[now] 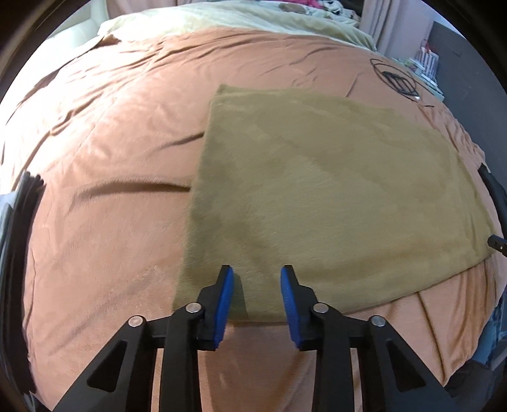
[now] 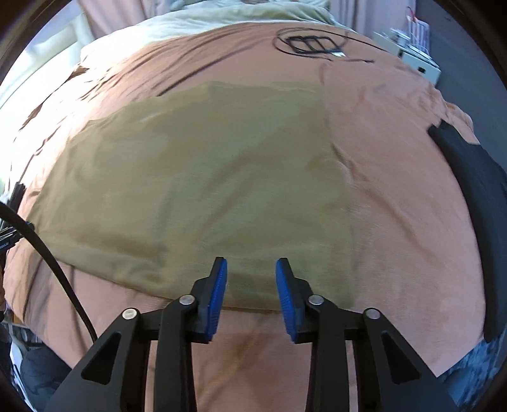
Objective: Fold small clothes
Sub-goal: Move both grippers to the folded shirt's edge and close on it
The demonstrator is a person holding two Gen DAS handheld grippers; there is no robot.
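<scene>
The olive cloth [image 1: 317, 196] lies flat and folded into a rough rectangle on the bed's orange cover [image 1: 104, 177], its near edge just short of the cover's near side. Nothing grips it.

Your left tool [image 1: 256, 282] hangs over the cloth's near left corner, its blue pads [image 1: 225, 304] apart with only fabric showing in the gap below; the pads press on nothing. Your right tool [image 2: 251, 275] hangs over the cloth's near right part, close to the near edge, its blue pads [image 2: 218, 301] likewise apart and empty. Whether either tool's tips touch the cloth you cannot tell from these views.

In the right wrist view the cloth [image 2: 190, 183] spreads left from the tool, and its right edge ends a little to the right of the tool, with bare orange cover [image 2: 396, 190] beyond. A black cable [image 2: 47, 253] crosses the near left of that view. A dark cloth [image 2: 475, 196] lies at the bed's right edge.

At the far right of the cover lies a coiled black wire [image 1: 394, 79]. Beyond the cover, at the far end, is a pale green blanket [image 1: 221, 19].
</scene>
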